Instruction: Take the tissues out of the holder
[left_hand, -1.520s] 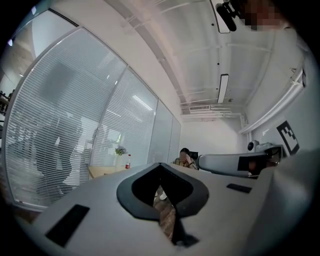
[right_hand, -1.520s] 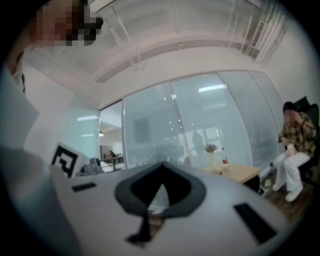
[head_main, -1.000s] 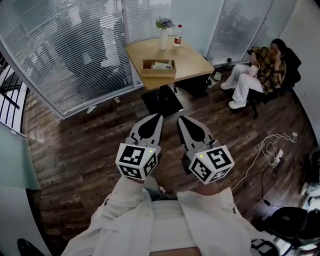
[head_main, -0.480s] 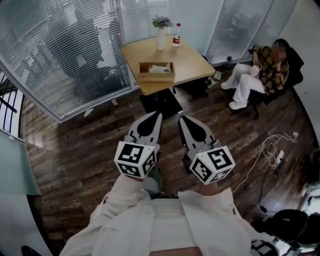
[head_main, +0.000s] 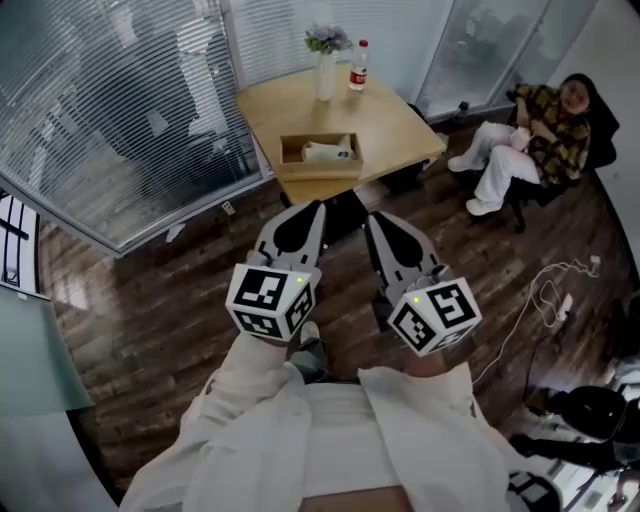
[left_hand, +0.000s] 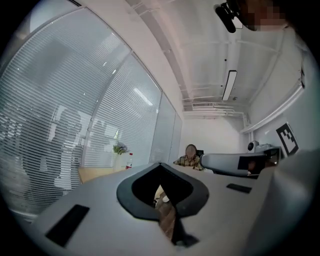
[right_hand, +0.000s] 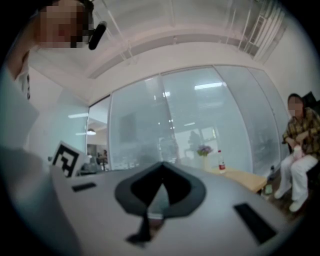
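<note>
Left tongs (head_main: 316, 206) closed: tips meet, nothing gripped. Its own view confirms it (left_hand: 160, 165): jaws together, only a sliver of dark floor visible through the pad cutout. Right tongs (head_main: 371, 217) the same, closed and empty; its own view (right_hand: 161, 165) shows the jaws touching at the tip. The two sit side by side, marker cubes towards the person's white sleeves (head_main: 250, 400).

Both tongs are short of the near edge of the wooden surface (head_main: 395, 125), tips pointing at it, held over the dark plank floor (head_main: 150, 300) and not touching anything on the surface.

Holder (head_main: 320, 170) – an open wooden box – sits at the near edge of the surface, roughly mid-width. Tissues (head_main: 330, 152) lie inside it as a white bundle, well apart from both tongs.

At the far edge of the surface there's a white vase (head_main: 326, 78) with flowers, and a bottle (head_main: 360, 68) with a red label just beside it.

Left of the surface and behind it is a glass wall with blinds (head_main: 100, 100). Right of the surface a seated person (head_main: 545, 125) is in a chair. A white cable (head_main: 545, 300) lies on the floor, right of the surface and nearer the camera.
</note>
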